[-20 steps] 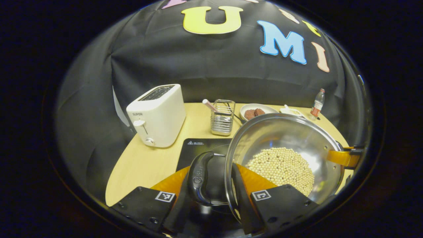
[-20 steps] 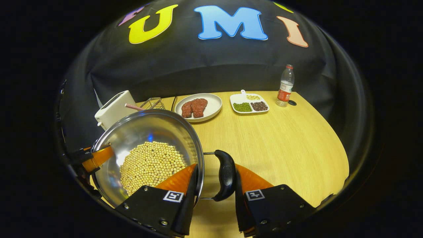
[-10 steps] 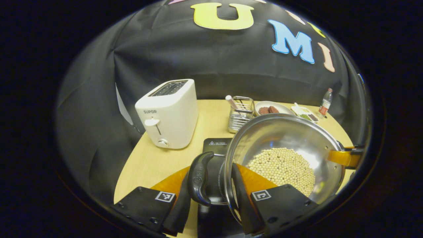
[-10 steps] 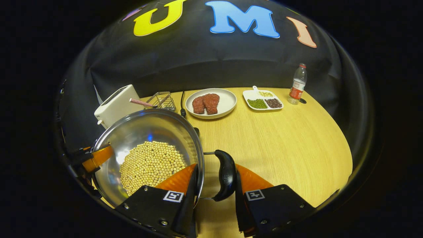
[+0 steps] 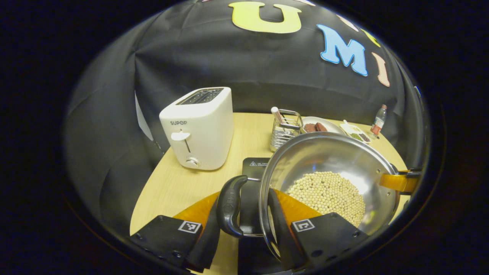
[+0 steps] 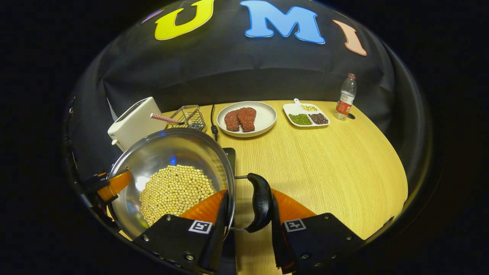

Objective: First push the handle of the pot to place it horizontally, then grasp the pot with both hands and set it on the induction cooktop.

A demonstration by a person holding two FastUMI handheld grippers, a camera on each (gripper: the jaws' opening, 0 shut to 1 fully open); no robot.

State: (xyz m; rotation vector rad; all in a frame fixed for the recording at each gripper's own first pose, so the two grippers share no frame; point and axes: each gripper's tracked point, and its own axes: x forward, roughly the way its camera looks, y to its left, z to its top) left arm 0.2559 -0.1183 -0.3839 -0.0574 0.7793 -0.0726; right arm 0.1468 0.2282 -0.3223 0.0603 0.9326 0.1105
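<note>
A steel pot (image 5: pixel 336 160) holding pale round beans hangs between my two grippers. My left gripper (image 5: pixel 244 214) is shut on the pot, one finger inside the rim and the other outside its black side handle (image 5: pixel 229 206). My right gripper (image 6: pixel 248 208) is shut the same way on the opposite black handle (image 6: pixel 261 202) of the pot (image 6: pixel 172 152). The black induction cooktop (image 5: pixel 256 166) lies under the pot, with a corner of the cooktop (image 6: pixel 230 154) showing by the rim. I cannot tell whether the pot's bottom touches it.
A white toaster (image 5: pixel 198 128) stands left of the cooktop and a wire utensil rack (image 5: pixel 284 128) behind it. Farther back on the wooden table (image 6: pixel 324 160) are a plate of meat (image 6: pixel 246 118), a divided dish (image 6: pixel 305 114) and a bottle (image 6: pixel 345 97).
Both grippers have carried the pot toward the toaster and over the cooktop. The toaster and rack look nearer, and the cooktop's corner now shows beside the rim in the right gripper view.
</note>
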